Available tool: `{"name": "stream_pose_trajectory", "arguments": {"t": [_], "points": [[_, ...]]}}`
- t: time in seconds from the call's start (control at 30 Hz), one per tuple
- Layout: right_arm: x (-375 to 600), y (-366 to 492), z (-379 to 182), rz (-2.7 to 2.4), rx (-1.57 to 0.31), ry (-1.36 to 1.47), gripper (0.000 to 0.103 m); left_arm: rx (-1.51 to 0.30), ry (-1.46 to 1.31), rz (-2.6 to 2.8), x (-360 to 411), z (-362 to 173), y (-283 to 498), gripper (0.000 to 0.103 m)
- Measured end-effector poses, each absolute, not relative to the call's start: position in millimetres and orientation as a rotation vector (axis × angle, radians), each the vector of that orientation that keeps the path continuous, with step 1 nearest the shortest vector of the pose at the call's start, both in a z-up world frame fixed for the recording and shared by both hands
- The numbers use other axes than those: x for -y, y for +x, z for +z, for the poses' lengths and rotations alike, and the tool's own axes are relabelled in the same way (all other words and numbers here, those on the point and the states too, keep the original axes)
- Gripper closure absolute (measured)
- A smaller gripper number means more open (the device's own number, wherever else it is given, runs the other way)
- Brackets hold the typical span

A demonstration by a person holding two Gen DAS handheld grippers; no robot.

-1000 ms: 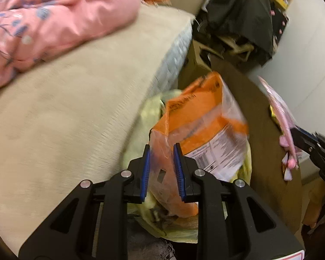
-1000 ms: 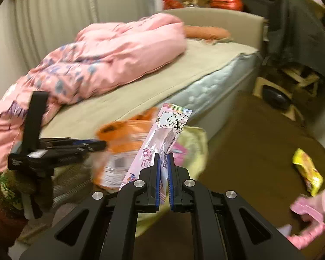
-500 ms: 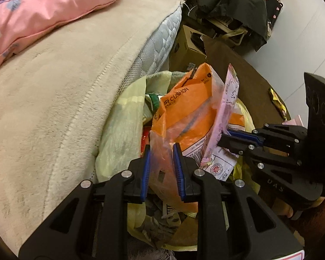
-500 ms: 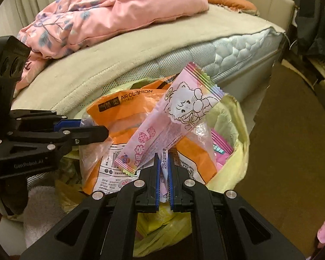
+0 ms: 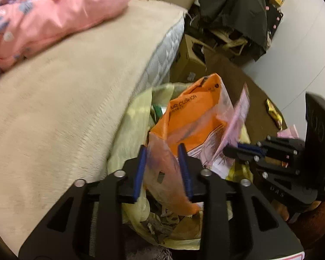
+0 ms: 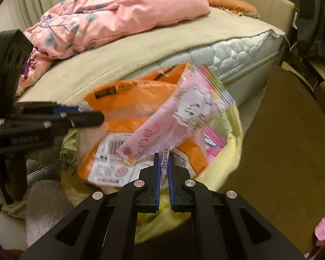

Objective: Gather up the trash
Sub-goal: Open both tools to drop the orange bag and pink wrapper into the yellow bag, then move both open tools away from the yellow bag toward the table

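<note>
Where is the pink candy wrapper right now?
The pink candy wrapper is pinched in the right gripper, leaning on the orange bag over the yellow trash bag beside the bed.

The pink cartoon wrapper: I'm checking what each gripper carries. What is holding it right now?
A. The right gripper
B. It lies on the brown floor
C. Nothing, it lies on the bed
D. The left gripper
A. In the right wrist view the right gripper pinches the lower end of the pink cartoon wrapper above the yellow trash bag.
</note>
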State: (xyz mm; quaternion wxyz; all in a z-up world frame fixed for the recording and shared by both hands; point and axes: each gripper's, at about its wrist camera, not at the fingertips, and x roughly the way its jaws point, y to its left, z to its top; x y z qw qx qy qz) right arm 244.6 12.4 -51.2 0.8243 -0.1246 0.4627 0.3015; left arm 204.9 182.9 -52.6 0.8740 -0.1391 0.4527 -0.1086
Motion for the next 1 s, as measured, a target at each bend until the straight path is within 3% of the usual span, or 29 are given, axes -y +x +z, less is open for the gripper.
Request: {"name": "stream_pose_trajectory", "arguments": {"t": [0.2,0.3,0.47,0.73,1.0], "points": [[0.6,232.7,-32.2,0.662,-0.948,-0.236,0.093,-0.860,-0.288,-0.168,-191.2,-20.3,193.1,0.058],[9.7,227.0,-21.6,0.662,-0.913,-0.220,0.091,-0.829,-0.275,-0.140,-189.9,-7.2,183.5,0.058],[26.2,220.9,-9.6,0.707,-0.880,-0.142,0.078,-0.791,-0.269,-0.131,-175.7,9.9,173.3,0.058],[34.6,214.3,-11.6,0.686,-0.848,-0.207,0.076,-0.787,-0.281,-0.112,-161.7,13.6,163.8,0.058],[132.7,212.8,18.7,0.559,-0.809,-0.127,0.076,-0.762,-0.260,-0.215,-101.7,14.3,169.8,0.058]]}}
